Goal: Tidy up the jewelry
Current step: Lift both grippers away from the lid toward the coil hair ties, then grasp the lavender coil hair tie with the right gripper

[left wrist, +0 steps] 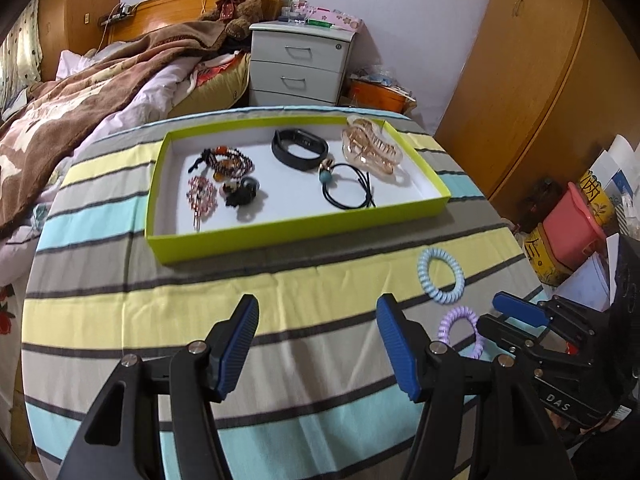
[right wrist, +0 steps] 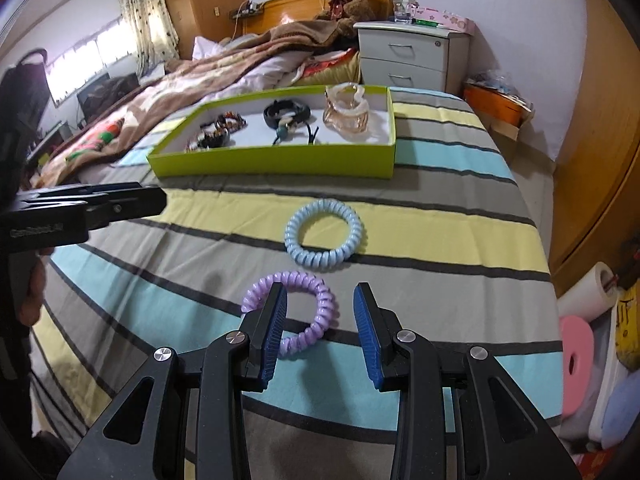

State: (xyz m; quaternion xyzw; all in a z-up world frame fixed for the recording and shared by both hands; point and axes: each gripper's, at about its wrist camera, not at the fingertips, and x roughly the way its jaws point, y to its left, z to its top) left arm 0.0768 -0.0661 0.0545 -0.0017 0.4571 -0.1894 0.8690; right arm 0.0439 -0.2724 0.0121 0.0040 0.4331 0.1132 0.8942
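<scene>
I'm on the purple coil hair tie (right wrist: 291, 312), lower centre of the right wrist view, flat on the striped cloth over the bench (right wrist: 440, 216); right gripper (right wrist: 320, 332) stands open, nothing pinched, its left finger crossing the near-left arc of the ring, right finger out past the ring's right side; to do this well I'd judge I need one pad inside the hole and one outside, come down onto a single arc, close gently since the coil looks springy and may squirm; don't snag the cloth; left gripper (left wrist: 318, 344) is open and empty, lower centre of its own view over bare stripes, idle; blue coil hair tie (right wrist: 324, 234) lies mid-frame, apart from the purple one, between it and the lime-green tray (right wrist: 272, 164); tray sits upper centre, already holding beaded bracelets, a black band (left wrist: 299, 148), a clear claw clip (left wrist: 372, 148), an elastic with a teal bead; both coils glossy plastic spirals, closed rings, uncrushed.
</scene>
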